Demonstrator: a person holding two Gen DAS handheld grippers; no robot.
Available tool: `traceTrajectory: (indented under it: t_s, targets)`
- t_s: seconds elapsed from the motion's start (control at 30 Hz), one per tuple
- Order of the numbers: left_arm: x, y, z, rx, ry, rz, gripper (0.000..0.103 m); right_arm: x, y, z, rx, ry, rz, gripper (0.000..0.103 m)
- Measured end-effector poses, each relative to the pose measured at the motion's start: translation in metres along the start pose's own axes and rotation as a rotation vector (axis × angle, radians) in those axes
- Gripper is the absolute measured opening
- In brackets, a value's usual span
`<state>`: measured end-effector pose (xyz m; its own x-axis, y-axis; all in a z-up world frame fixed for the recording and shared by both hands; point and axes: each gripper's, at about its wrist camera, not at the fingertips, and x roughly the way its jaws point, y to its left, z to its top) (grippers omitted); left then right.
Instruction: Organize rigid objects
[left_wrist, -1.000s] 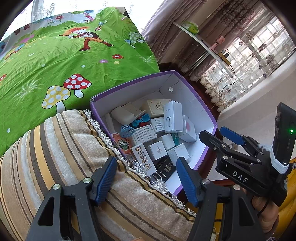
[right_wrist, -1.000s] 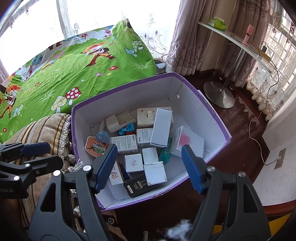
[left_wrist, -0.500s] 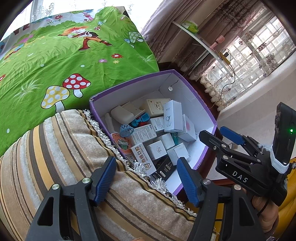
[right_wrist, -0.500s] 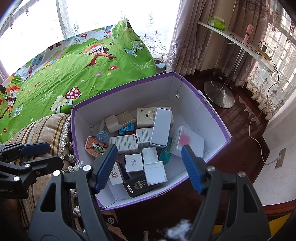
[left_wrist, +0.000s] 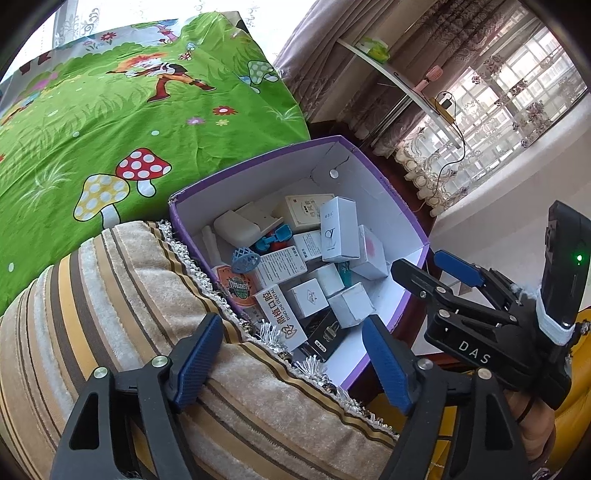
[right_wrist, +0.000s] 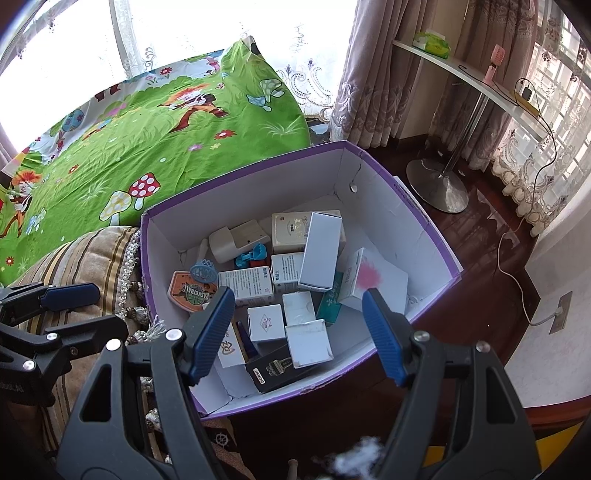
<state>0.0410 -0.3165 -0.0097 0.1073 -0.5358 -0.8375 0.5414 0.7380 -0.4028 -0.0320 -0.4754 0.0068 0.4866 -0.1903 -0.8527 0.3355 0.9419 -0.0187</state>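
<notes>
Change: your left gripper (left_wrist: 293, 356) jaws stand wider than 1 second ago and are opening; nothing else has shifted.
Left gripper: holds nothing, hovers over striped cushion (left_wrist: 122, 295).
Right gripper (right_wrist: 297, 332): your jaws wide, nothing between them, above purple box (right_wrist: 436, 229).
Small boxes (right_wrist: 319, 251): jumbled inside purple box.

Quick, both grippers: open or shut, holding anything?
Left gripper: jaws opening, nothing between them, above the striped cushion.
Right gripper: open, empty, above the purple box.
</notes>
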Motion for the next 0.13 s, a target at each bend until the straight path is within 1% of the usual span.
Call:
traceTrajectory:
  t_s: [0.1, 0.13]
  targets:
    - [0.0015, -0.0026, 0.0019, 0.011, 0.002, -0.010, 0.084, 0.0003, -0.0024, -0.0004, 0.009, 0.003, 0.002, 0.075]
    - [0.0009, -0.0029, 0.0023, 0.014, 0.001, -0.023, 0.086, -0.0003, -0.0030, 0.0000, 0.012, 0.004, 0.002, 0.075]
